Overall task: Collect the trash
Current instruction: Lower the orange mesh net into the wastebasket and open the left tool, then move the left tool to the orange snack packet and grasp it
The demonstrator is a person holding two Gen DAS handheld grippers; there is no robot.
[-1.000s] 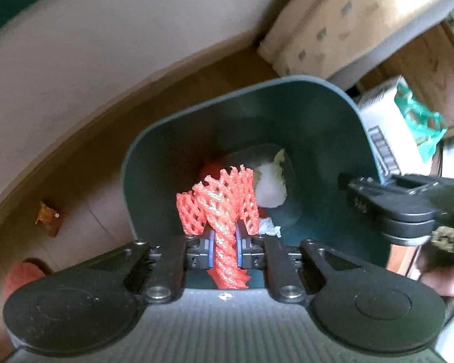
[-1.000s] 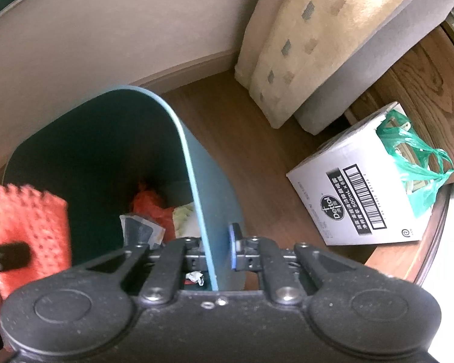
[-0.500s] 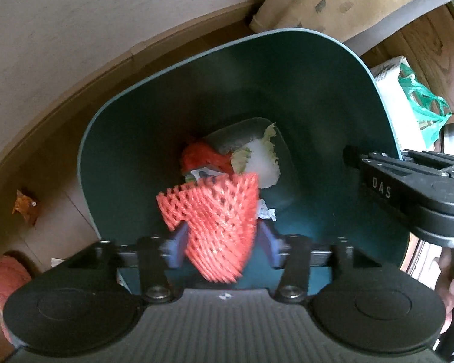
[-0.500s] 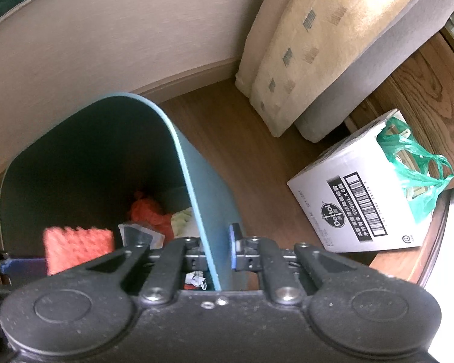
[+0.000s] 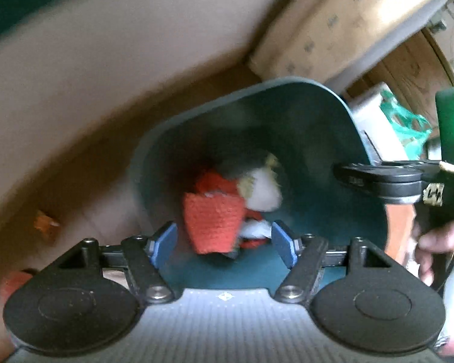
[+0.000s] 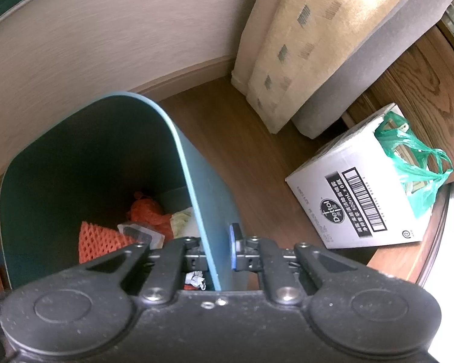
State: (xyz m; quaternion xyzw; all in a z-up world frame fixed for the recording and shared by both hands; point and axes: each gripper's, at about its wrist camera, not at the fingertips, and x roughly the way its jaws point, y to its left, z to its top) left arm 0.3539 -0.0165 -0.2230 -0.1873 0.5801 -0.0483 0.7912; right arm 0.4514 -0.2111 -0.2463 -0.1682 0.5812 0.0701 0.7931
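The teal bin (image 5: 287,84) stands on the wooden floor with trash at its bottom. My left gripper (image 5: 224,246) hovers over the bin's mouth and its jaws are opening. The orange foam net (image 5: 212,224) shows between the blue pads but touches neither; this view is blurred. In the right wrist view the net (image 6: 97,239) lies inside the bin (image 6: 190,163) beside an orange bag (image 6: 148,211) and crumpled paper (image 6: 184,217). My right gripper (image 6: 219,248) is shut on the bin's right wall, and in the left wrist view it (image 5: 357,178) clamps that same wall.
A white cardboard box (image 6: 357,205) with a green plastic bag (image 6: 414,169) sits on the floor to the right. A patterned curtain (image 6: 302,45) hangs behind it. An orange scrap (image 5: 45,222) lies on the floor left of the bin. A hand (image 5: 432,239) holds the right gripper.
My left gripper let go of the orange foam net, which dropped into the bin. The left gripper then pulled back a little. The right gripper kept its hold on the bin wall.
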